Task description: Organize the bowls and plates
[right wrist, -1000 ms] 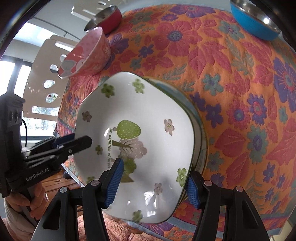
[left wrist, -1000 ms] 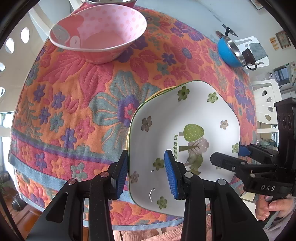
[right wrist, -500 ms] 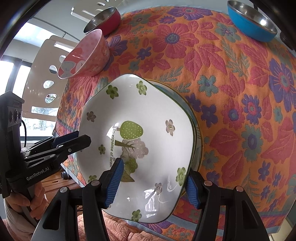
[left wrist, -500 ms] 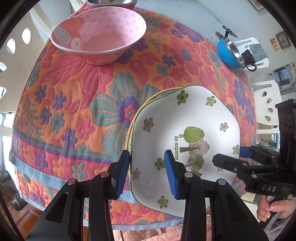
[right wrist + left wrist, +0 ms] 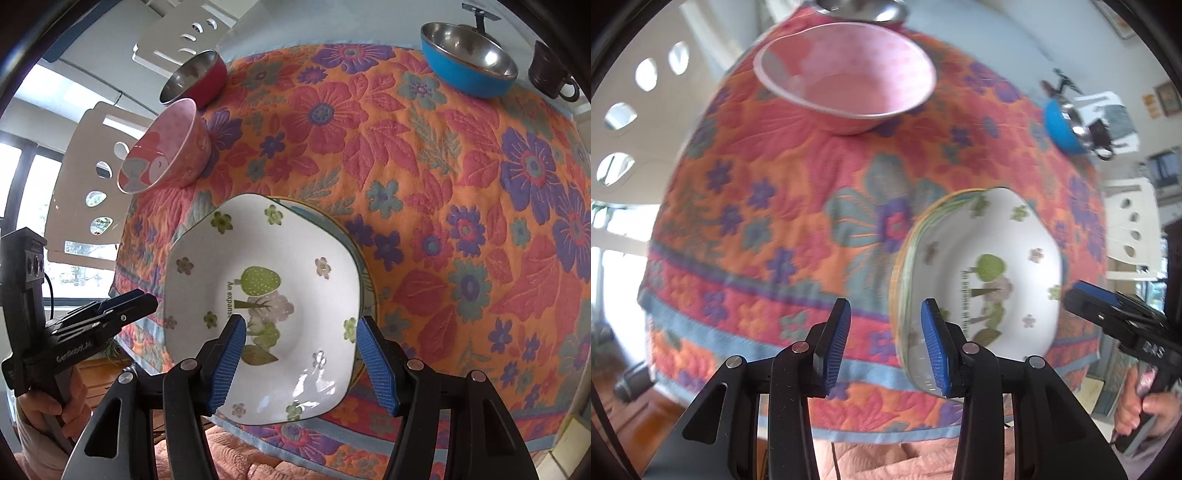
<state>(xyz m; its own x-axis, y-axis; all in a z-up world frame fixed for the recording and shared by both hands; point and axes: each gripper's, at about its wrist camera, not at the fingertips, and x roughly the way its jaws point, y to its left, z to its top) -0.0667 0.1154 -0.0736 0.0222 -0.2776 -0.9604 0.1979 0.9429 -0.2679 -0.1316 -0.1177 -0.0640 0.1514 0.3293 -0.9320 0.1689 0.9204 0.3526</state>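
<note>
At the near edge of the tabletop (image 5: pixel 461 206) the white plate (image 5: pixel 266 295) tops a plate stack, glazed, stiff, likely slippery and breakable, best pinched at its rim, while the left gripper (image 5: pixel 884 341) and right gripper (image 5: pixel 299 363) hover with empty, parted jaws.

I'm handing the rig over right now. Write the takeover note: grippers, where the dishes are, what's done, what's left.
Left gripper: jaws apart, nothing held, above the near table edge beside the plate stack.
Right gripper: jaws apart, empty, above the stack's near rim.
White tree-print plate sits on top of other plates, near edge of the floral tablecloth.
Done: plates stacked.
Left: bowls are scattered: pink bowl, red bowl behind it, blue bowl at the far right by a dark cup.
</note>
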